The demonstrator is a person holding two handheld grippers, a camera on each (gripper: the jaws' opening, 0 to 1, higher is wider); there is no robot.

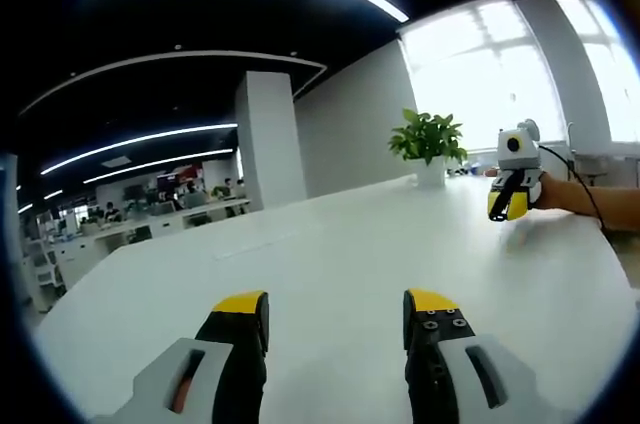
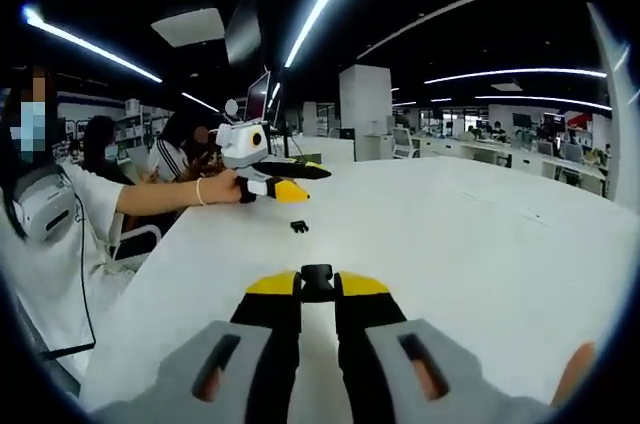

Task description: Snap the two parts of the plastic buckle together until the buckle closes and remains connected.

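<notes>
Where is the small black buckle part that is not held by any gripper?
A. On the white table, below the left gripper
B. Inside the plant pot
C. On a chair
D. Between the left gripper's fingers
A: in the right gripper view the loose buckle part lies on the white table just below the left gripper.

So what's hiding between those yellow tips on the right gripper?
A black buckle piece is pinched in the right gripper. Its top pokes out; the rest is covered by the tips. The other small black piece lies farther off on the white table, near the left gripper.
</notes>
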